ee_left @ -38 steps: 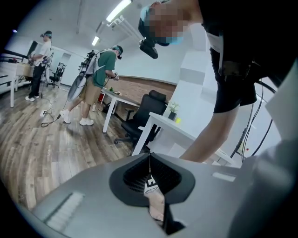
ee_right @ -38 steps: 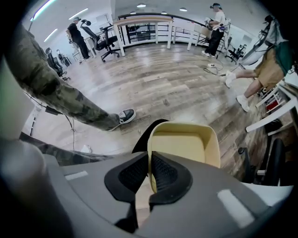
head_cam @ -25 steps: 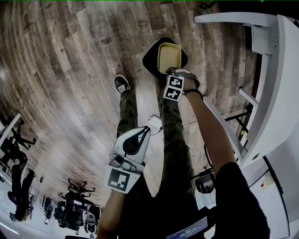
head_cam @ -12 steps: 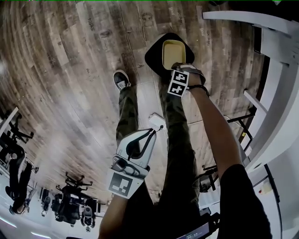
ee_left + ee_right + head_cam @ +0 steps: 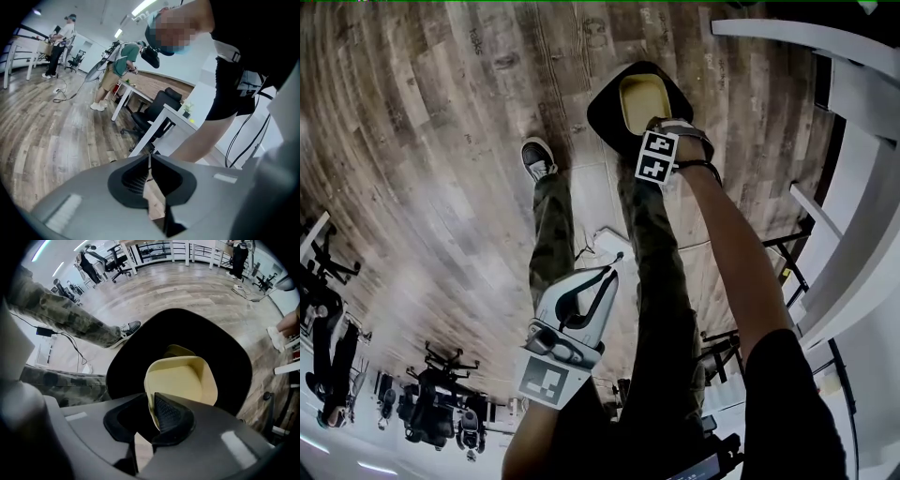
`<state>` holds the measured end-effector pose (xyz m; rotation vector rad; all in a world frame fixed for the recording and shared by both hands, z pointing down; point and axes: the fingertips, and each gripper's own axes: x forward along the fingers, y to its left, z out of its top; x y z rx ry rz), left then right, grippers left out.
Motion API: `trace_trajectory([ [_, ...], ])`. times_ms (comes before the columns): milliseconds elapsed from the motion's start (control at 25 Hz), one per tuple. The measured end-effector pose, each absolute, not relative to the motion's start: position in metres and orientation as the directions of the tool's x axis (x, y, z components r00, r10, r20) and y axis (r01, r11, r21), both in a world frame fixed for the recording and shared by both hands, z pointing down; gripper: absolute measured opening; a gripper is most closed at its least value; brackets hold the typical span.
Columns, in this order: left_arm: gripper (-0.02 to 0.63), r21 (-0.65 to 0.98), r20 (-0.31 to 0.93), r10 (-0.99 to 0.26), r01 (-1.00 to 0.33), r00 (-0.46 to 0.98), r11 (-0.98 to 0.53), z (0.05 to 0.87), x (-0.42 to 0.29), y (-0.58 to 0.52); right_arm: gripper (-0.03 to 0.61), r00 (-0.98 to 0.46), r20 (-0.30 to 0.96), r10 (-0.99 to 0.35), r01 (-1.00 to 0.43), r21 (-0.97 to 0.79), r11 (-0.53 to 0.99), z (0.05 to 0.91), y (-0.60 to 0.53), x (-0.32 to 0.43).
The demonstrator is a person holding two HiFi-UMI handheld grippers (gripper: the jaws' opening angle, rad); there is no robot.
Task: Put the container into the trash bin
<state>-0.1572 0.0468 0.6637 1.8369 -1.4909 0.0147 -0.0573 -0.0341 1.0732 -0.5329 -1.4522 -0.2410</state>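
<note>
The person stands on a wooden floor (image 5: pixel 441 141), and a black trash bin (image 5: pixel 602 111) stands on it just in front of the feet. The right gripper (image 5: pixel 650 127) points steeply down over the opening of the bin. The container (image 5: pixel 641 98), a pale yellow tray with rounded corners, hangs at the tip of this gripper, inside the outline of the bin's mouth and tilted with its hollow side toward the camera.

In the right gripper view, one wall of the container (image 5: pixel 180 380) stands between the two jaws of the right gripper (image 5: pixel 151 405). The jaws are opening. The ribbed pad on the right lies against the inner side of the wall, and the other jaw stands a little away from it, so they do not pinch it. The black inside of the trash bin (image 5: pixel 126 357) is all around the container. A second pale yellow piece (image 5: pixel 178 351) shows just behind it, deeper in the bin.

The left gripper (image 5: pixel 614 273) is lower in the head view, near the person's body and well apart from the bin. Its jaws (image 5: pixel 150 161) are pressed together with nothing between them.
</note>
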Motion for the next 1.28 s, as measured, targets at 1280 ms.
trace_trajectory([
  [1280,0.003,0.513,0.430,-0.826,-0.851,0.365,-0.109,0.738,-0.158,-0.037,0.063,0.125,0.982,0.144,0.482,-0.187,0.856,1.103,-0.037,-0.054],
])
